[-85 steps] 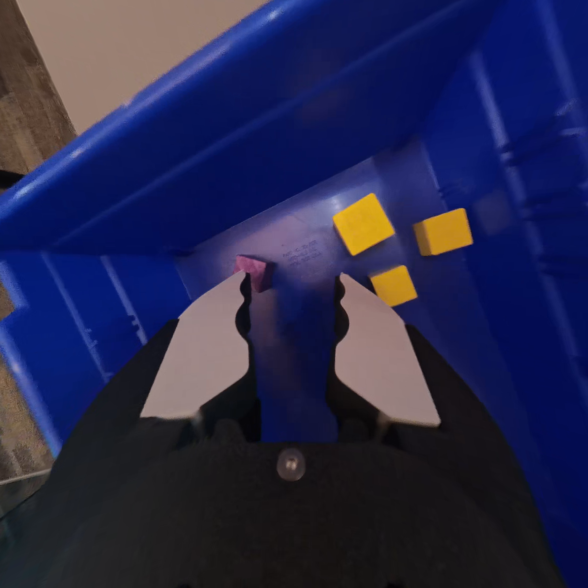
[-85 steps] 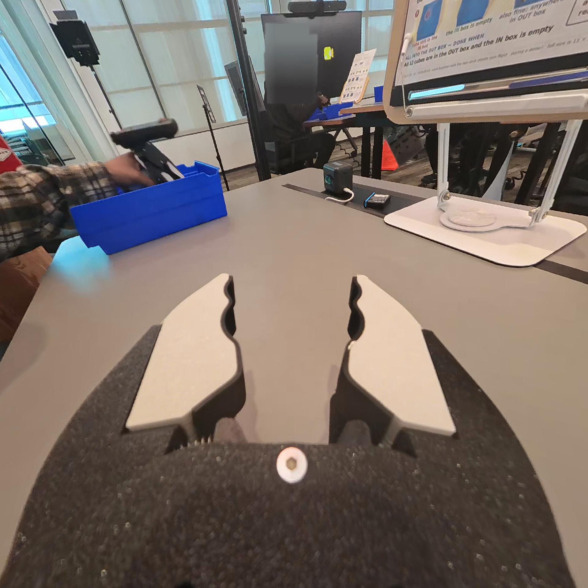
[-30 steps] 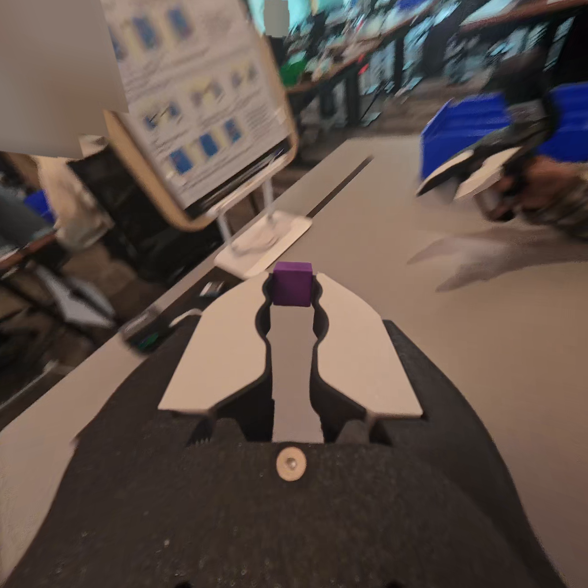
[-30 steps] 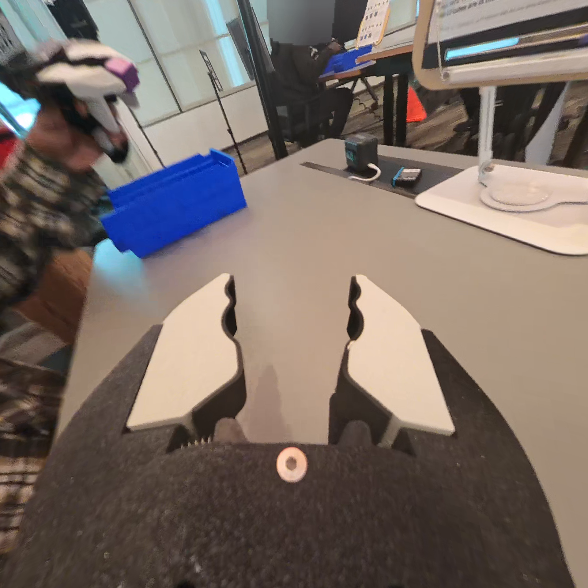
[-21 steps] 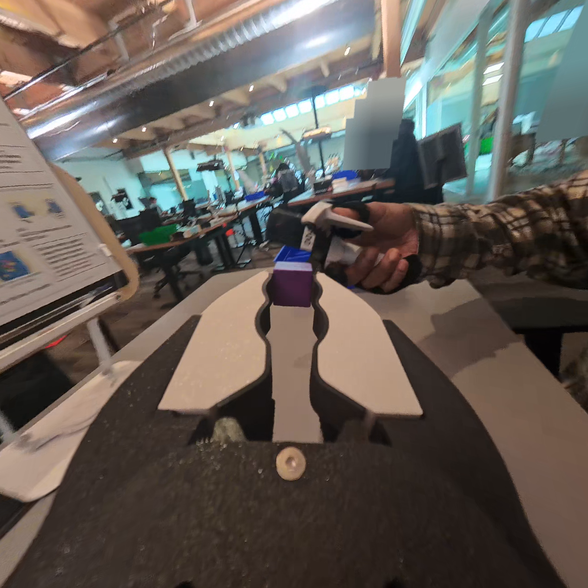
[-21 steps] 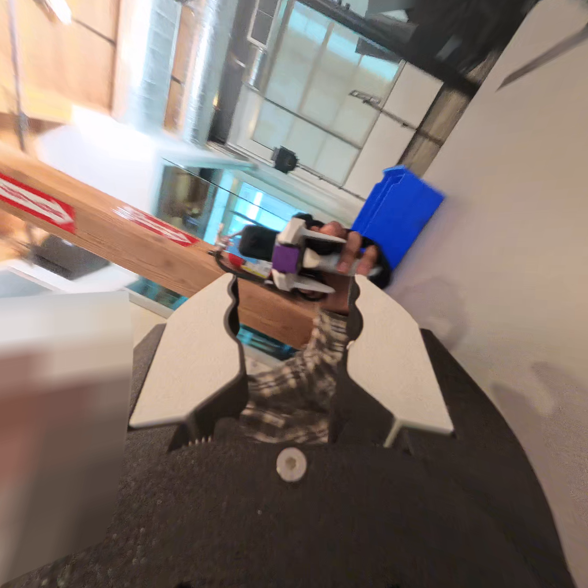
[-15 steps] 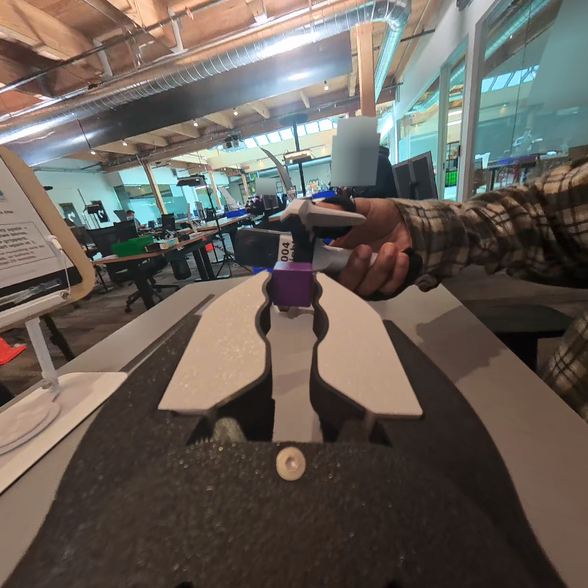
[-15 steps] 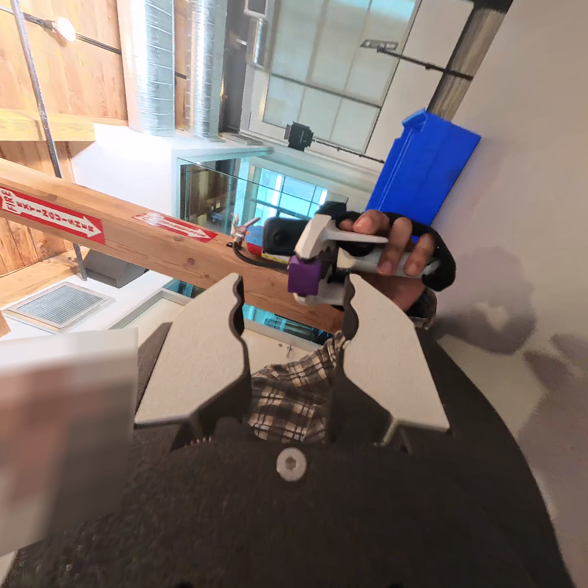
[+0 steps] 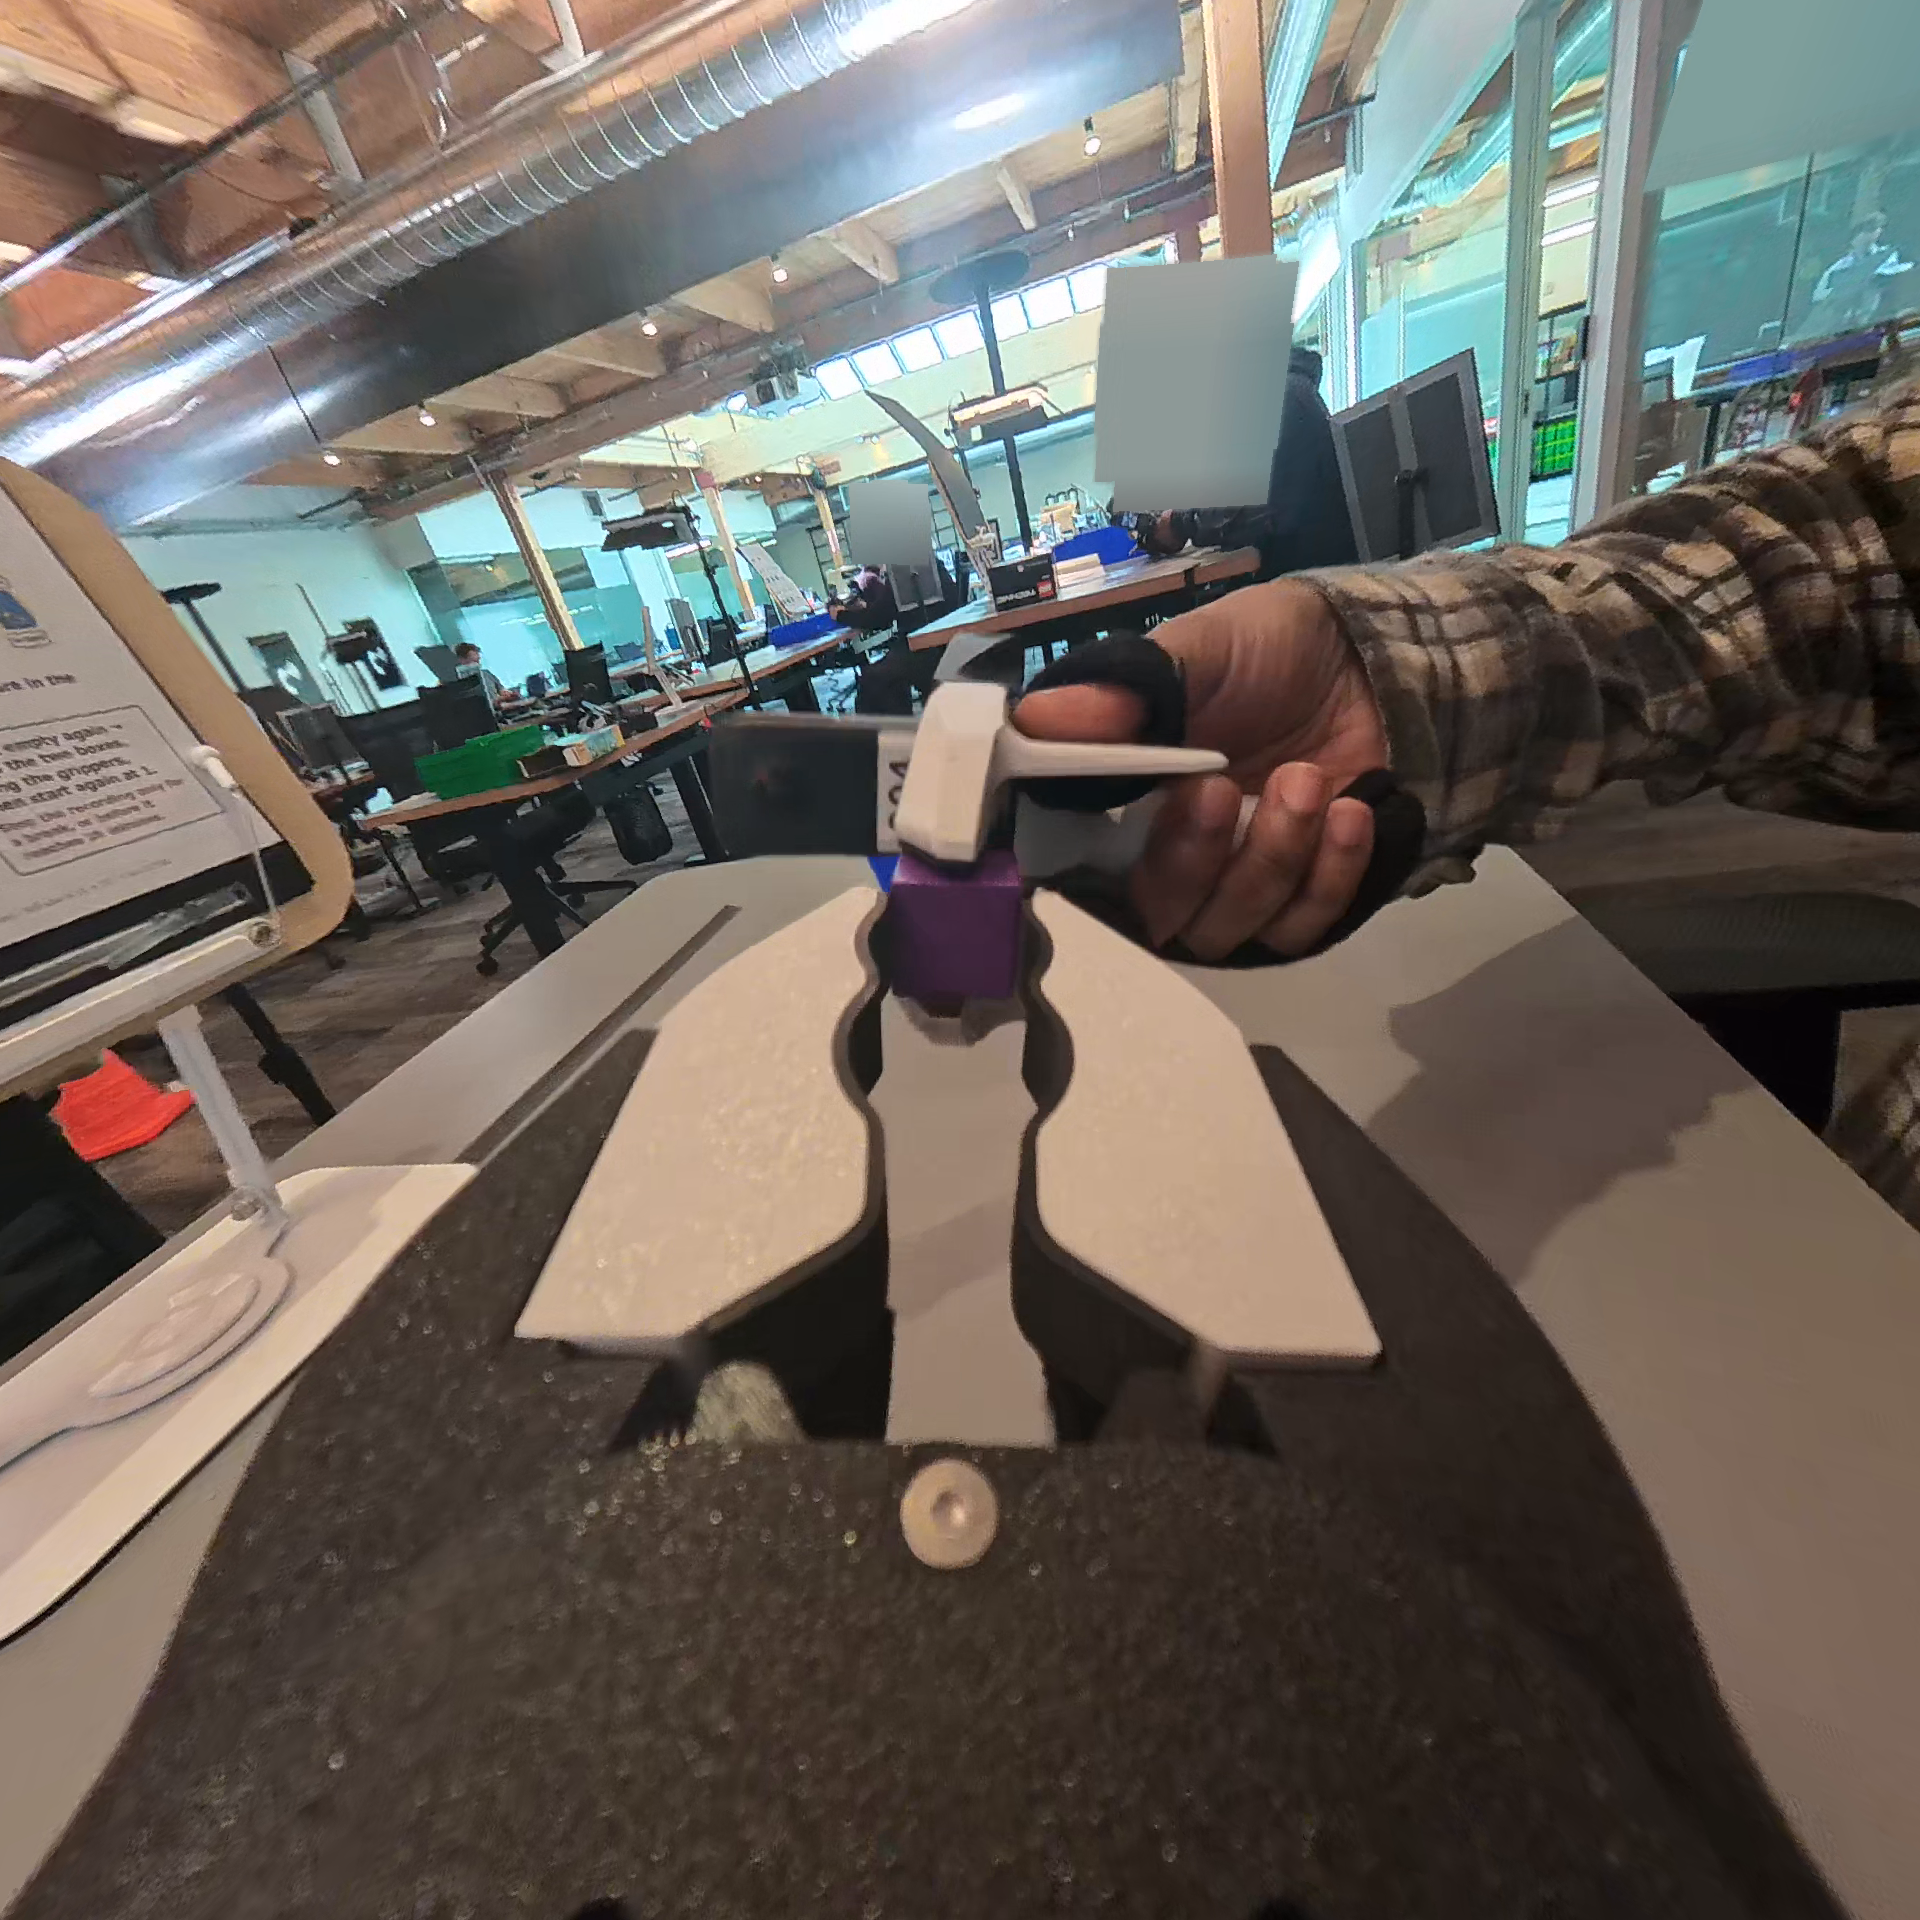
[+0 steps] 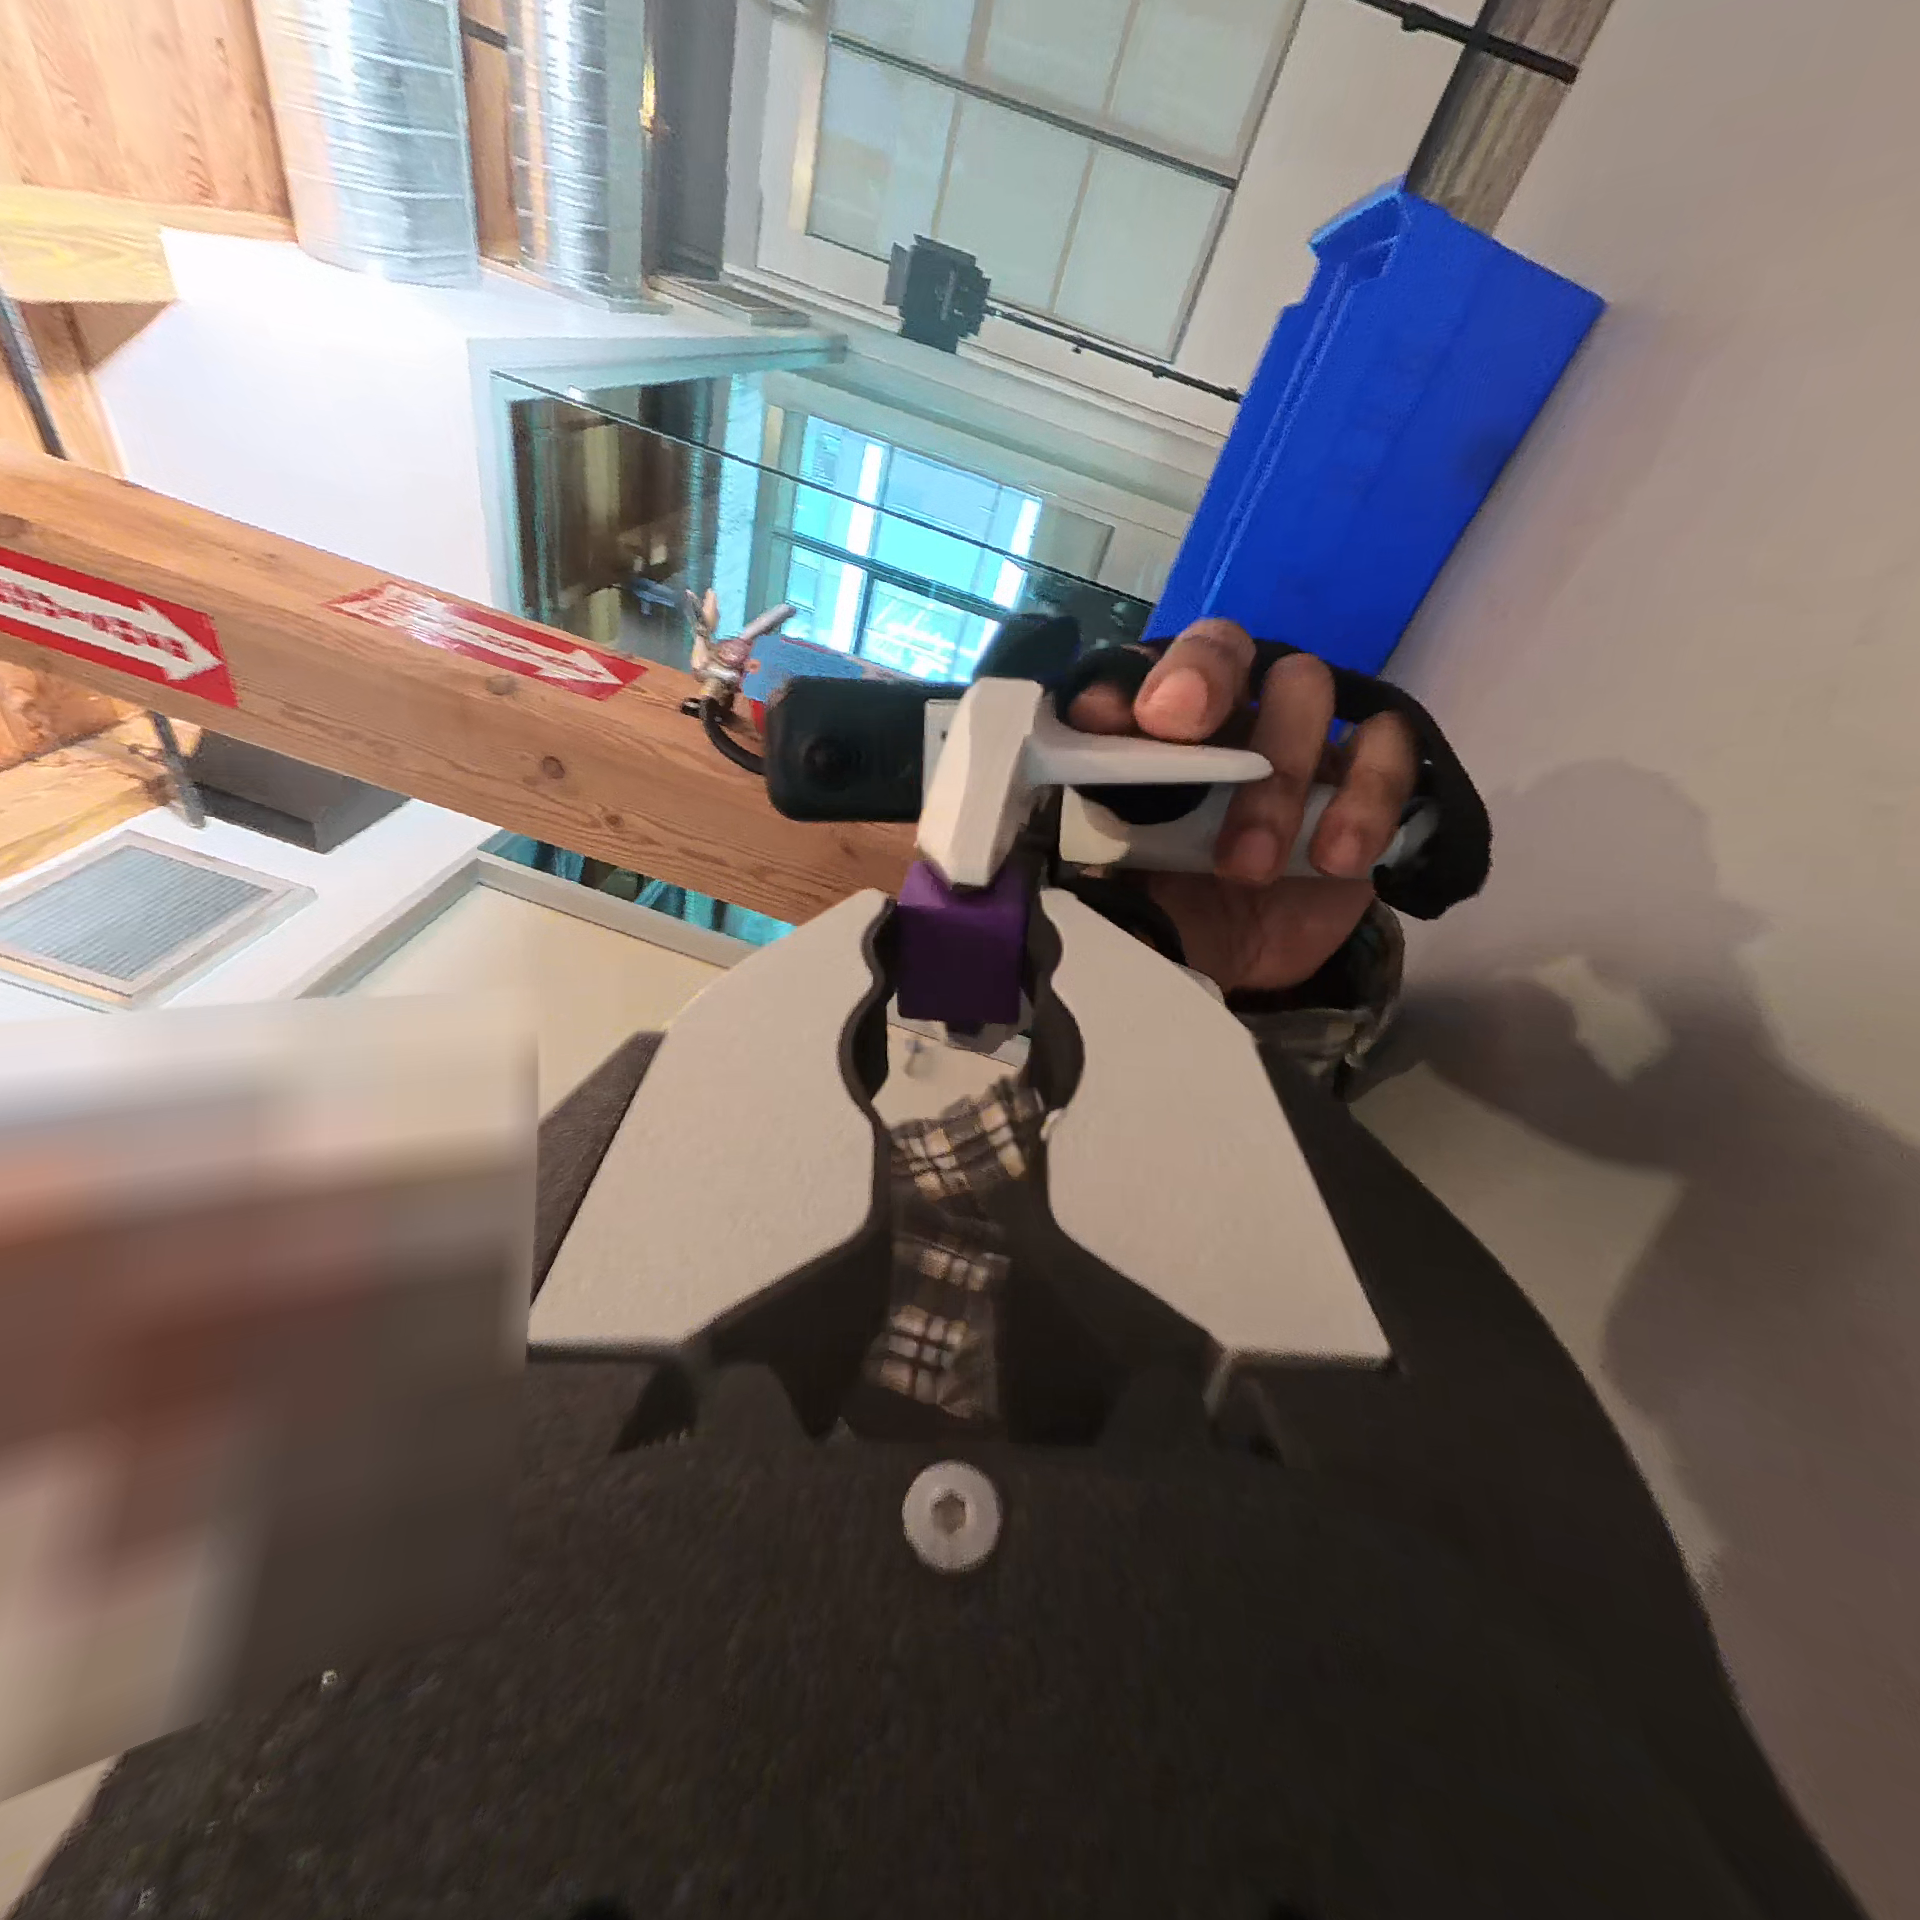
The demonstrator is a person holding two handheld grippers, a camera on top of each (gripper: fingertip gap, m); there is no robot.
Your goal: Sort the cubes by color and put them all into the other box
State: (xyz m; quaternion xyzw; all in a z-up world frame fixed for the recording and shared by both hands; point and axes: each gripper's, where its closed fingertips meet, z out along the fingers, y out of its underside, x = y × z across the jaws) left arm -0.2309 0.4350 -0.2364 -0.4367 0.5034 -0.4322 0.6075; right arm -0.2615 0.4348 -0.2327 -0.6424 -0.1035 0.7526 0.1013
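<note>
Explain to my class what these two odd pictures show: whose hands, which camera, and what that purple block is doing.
A person holds a hand-held pair of tongs in each hand; each carries a camera looking along its two fingers. The left wrist view shows the left tongs closed on a purple cube above a grey table. The right wrist view, rolled sideways, shows the right tongs closed around the same cube, apparently a handover. Each view also shows the other hand gripping its tool. A blue box stands on the table behind.
</note>
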